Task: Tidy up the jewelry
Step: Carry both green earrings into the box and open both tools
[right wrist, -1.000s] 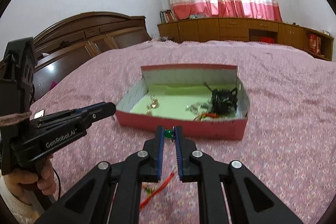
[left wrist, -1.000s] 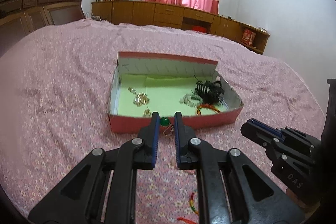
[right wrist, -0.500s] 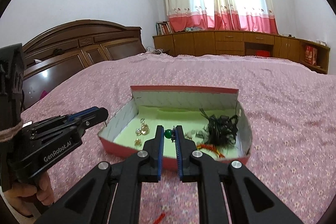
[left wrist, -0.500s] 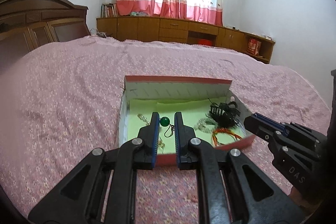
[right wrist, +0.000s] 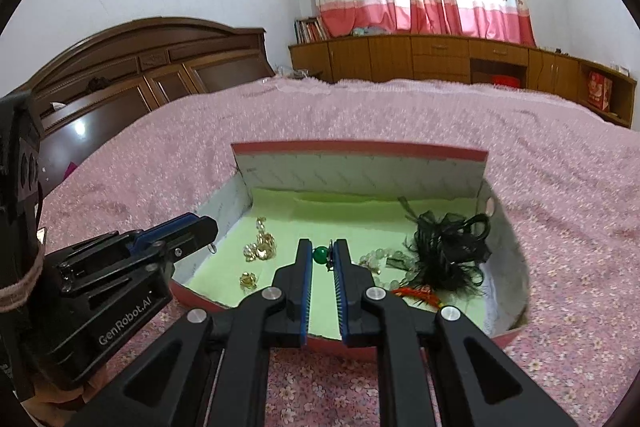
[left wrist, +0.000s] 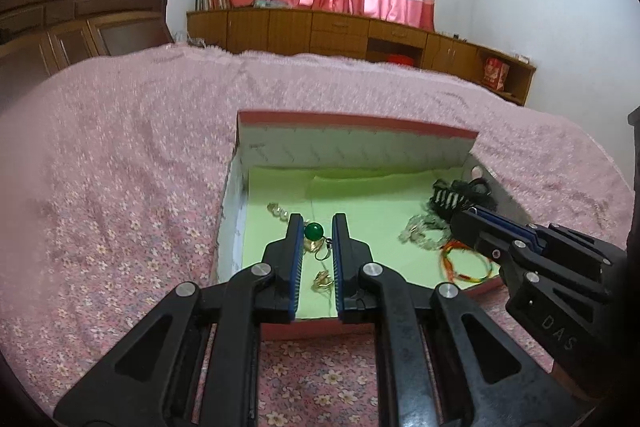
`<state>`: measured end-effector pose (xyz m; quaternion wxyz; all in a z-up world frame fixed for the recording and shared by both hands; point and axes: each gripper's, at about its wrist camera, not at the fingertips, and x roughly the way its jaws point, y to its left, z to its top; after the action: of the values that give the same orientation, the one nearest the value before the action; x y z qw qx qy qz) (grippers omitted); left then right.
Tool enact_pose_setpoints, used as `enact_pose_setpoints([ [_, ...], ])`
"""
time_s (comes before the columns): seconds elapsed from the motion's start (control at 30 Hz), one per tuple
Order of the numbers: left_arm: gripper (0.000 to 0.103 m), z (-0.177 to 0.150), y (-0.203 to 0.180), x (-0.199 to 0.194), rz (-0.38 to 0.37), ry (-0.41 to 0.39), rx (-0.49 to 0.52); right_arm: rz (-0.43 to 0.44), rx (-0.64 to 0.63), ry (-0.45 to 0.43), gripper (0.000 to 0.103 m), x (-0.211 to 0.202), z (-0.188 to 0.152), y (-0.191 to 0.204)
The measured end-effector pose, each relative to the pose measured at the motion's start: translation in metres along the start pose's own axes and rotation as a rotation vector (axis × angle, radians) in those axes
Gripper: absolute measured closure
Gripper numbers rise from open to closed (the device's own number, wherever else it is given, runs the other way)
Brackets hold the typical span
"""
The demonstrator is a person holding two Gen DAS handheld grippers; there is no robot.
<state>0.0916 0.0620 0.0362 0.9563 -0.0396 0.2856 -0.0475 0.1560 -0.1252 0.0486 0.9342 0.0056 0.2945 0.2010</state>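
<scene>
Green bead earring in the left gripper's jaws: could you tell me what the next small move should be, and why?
Probably lower a little and open the jaws. The left gripper is shut on the green bead earring, which hangs above the green lining inside the red box, close to the gold earrings, so a short drop should land it there.

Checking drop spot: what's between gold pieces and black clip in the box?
Right wrist view: right gripper pinching a green bead, then pale beads.
</scene>
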Motion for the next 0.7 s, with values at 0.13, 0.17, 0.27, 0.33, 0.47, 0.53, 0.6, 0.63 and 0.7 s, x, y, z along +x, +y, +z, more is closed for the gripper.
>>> enact_pose_setpoints([
  [0.13,0.097,-0.002,0.004,0.014,0.013,0.049,-0.008,0.009,0.019,0.051,0.091,0.015,-0.004,-0.004],
  [0.17,0.097,-0.003,0.004,0.017,0.018,0.060,-0.008,0.011,0.024,0.067,0.091,0.019,-0.006,-0.005],
  [0.27,0.097,-0.005,0.008,0.026,0.025,0.091,-0.019,0.013,0.042,0.097,0.091,0.026,-0.008,-0.011],
  [0.33,0.097,-0.006,0.009,0.027,0.032,0.099,-0.023,0.014,0.050,0.112,0.091,0.030,-0.008,-0.013],
  [0.47,0.097,-0.006,0.008,0.028,0.034,0.108,-0.018,0.019,0.054,0.126,0.091,0.033,-0.008,-0.014],
  [0.53,0.096,-0.005,0.006,0.031,0.034,0.120,-0.009,0.022,0.064,0.127,0.090,0.033,-0.008,-0.015],
  [0.6,0.095,-0.003,0.006,0.032,0.033,0.127,-0.008,0.025,0.071,0.127,0.088,0.031,-0.007,-0.016],
  [0.63,0.095,-0.003,0.006,0.032,0.032,0.129,-0.009,0.028,0.076,0.123,0.086,0.030,-0.007,-0.017],
  [0.7,0.093,-0.003,0.006,0.030,0.031,0.129,-0.014,0.035,0.083,0.111,0.083,0.026,-0.005,-0.018],
])
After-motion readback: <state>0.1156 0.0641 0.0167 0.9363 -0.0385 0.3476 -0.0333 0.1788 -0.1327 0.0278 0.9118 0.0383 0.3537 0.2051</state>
